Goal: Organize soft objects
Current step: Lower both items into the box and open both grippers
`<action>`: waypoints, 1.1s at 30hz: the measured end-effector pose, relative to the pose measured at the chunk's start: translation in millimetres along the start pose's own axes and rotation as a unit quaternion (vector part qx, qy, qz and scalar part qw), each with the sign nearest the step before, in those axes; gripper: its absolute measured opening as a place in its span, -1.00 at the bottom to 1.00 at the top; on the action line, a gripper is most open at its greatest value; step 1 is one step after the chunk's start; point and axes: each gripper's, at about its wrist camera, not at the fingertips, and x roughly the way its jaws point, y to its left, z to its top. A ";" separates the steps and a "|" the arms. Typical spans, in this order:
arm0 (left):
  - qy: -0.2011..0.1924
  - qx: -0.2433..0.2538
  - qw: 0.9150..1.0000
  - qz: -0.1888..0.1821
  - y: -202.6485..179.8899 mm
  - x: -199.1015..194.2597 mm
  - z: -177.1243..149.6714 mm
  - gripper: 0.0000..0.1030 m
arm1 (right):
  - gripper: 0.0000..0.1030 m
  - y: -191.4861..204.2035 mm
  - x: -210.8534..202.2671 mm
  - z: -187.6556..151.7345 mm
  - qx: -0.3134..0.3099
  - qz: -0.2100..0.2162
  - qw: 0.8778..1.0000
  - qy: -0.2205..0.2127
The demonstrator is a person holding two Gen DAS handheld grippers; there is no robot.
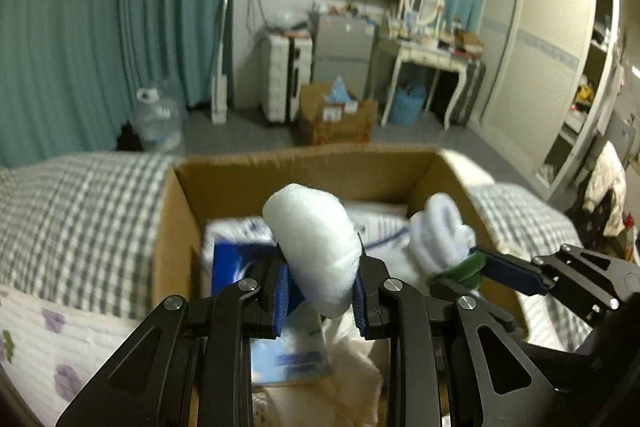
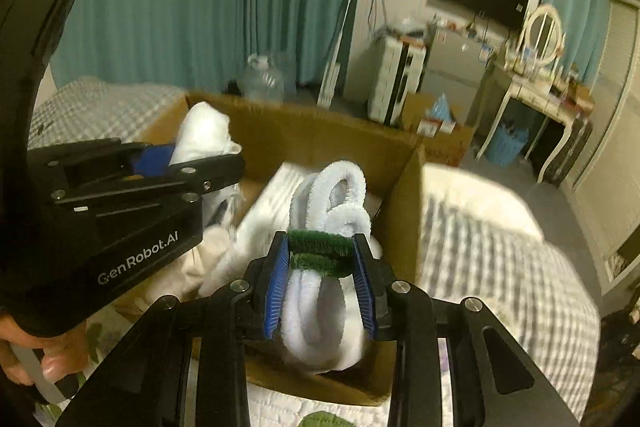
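Note:
My left gripper [image 1: 320,291] is shut on a white soft roll [image 1: 316,239] and holds it over an open cardboard box [image 1: 280,163] on the bed. It also shows in the right wrist view [image 2: 180,159], with the white roll [image 2: 204,135] in it. My right gripper [image 2: 320,275] is shut on a white fuzzy bundle with a green band [image 2: 332,195], above the box [image 2: 404,195]. The right gripper appears in the left wrist view [image 1: 460,271], with its bundle [image 1: 440,227] beside the left gripper.
The box holds white packs, a blue packet [image 1: 236,263] and cream cloth [image 1: 352,367]. The bed has a grey checked cover [image 1: 80,203] and a floral quilt [image 1: 40,339]. Beyond are teal curtains, a water jug [image 1: 156,119], a second box [image 1: 336,115] and a dressing table [image 1: 428,55].

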 end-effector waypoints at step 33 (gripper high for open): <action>-0.118 -0.059 0.991 0.006 8.6 -122.7 20.8 0.78 | 0.74 -4.4 -119.5 4.4 0.026 -0.033 0.991 -0.124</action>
